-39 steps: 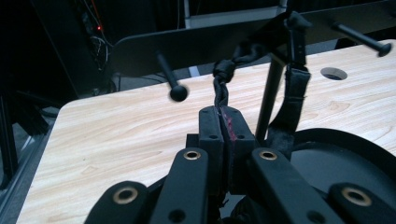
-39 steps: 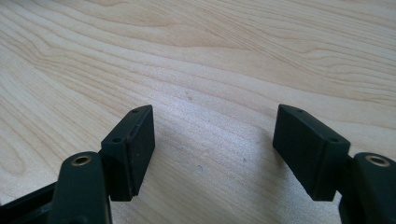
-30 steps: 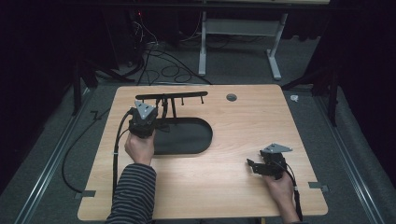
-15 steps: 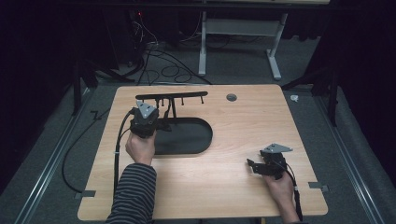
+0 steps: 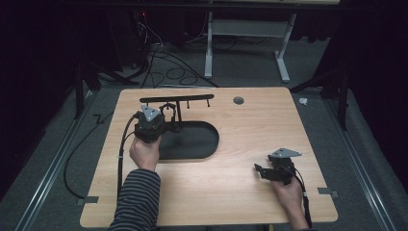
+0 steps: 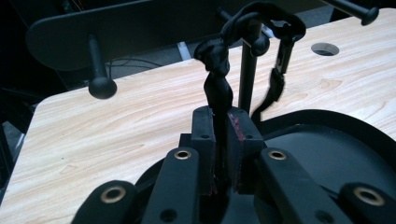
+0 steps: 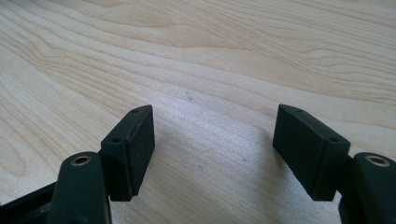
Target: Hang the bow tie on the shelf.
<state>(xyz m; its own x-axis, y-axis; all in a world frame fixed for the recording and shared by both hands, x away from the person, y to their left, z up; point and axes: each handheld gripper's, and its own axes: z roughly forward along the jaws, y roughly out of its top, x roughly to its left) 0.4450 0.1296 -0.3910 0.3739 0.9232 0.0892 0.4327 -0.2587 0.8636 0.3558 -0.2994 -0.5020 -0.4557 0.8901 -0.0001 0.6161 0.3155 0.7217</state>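
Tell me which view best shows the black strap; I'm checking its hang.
The left gripper view: the black strap loops over a rack peg, its end between the left claw pads. The high view shows it small.

We can read no text, label, brand, number or sign anywhere here: none on the desk (image 5: 250, 144), none on the black stand (image 5: 192, 139), none on either gripper.

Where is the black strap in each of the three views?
High view: black strap at upper left, by the left hand.
Left gripper view: centre, between the left tongs, which have just been opening.
Right gripper view: bare wooden table between the right tongs.
Shared landmark: that table.
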